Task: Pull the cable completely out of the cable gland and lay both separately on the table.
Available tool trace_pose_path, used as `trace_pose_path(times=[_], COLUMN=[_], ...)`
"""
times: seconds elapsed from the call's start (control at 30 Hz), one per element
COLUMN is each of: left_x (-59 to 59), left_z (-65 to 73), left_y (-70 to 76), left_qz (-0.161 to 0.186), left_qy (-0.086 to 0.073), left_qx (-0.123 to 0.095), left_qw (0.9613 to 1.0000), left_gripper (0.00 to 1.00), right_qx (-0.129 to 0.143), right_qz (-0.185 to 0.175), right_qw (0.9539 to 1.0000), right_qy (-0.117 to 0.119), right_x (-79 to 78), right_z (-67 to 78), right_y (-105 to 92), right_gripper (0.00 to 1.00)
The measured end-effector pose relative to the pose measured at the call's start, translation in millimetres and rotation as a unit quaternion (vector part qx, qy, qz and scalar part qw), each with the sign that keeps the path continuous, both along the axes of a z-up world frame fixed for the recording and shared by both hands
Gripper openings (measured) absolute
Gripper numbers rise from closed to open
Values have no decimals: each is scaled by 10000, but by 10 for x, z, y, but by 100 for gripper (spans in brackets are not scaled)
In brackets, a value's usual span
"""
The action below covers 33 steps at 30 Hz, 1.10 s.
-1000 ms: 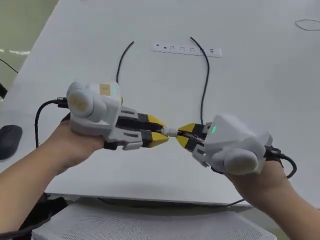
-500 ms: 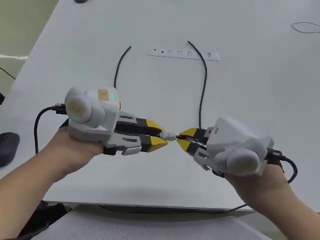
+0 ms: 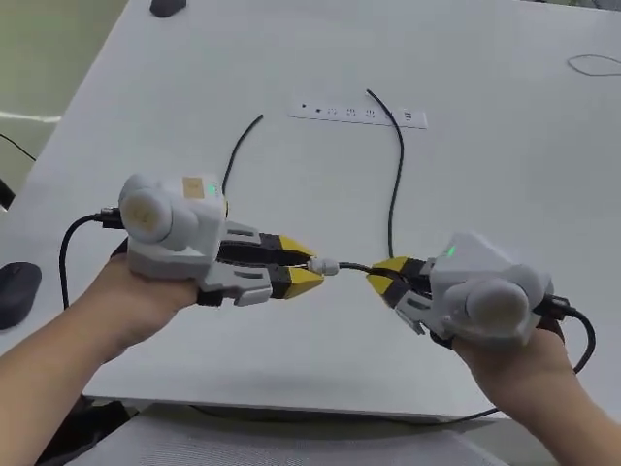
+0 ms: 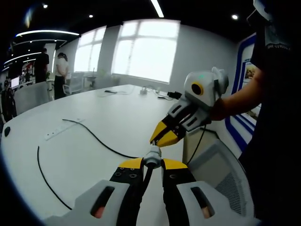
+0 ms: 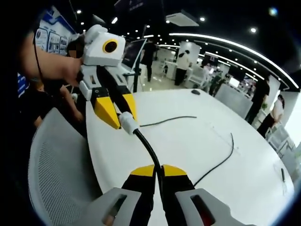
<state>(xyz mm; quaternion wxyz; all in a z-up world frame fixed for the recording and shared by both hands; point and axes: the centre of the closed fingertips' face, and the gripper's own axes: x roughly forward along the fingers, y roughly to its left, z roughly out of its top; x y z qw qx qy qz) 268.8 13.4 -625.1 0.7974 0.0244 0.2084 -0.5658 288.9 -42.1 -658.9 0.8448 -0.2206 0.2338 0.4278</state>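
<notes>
Above the white table (image 3: 291, 184), the left tongs (image 3: 312, 270) clench the white gland (image 3: 326, 265); the right tongs (image 3: 376, 276) pinch the black cable (image 3: 354, 267), which seemingly enters the gland.

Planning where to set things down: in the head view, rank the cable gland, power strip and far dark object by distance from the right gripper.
1. cable gland, just left of the right gripper, held by the left gripper.
2. power strip, mid-table beyond it.
3. dark object, far top-left.
</notes>
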Motion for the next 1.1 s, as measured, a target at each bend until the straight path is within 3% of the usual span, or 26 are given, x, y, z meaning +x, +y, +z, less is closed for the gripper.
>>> trace_pose_path(times=[0.2,0.3,0.43,0.73,0.9,1.1], left_x=[-13,-20,-25,2,7,-4], left_z=[20,18,-2,2,-23,-26], left_y=[-10,-22,-49,-16,23,38], left_qz=[82,94,89,153,198,210], left_qy=[12,9,35,54,83,131], left_qx=[-59,-70,-62,-23,21,-3], left_qw=[9999,9999,9999,9999,9998,9997], left_gripper=[14,14,14,15,14,14], right_qx=[266,298,498,614,339,269], right_qz=[-751,-1094,-1560,-1510,-1113,-956], right_qw=[9962,9922,9831,9835,9909,9933], right_qy=[342,513,819,788,677,590], right_x=[75,97,97,84,18,7], right_z=[-125,-226,-327,-284,-267,-149], right_y=[-268,-388,-487,-446,-421,-433], right_gripper=[0,0,0,0,2,15])
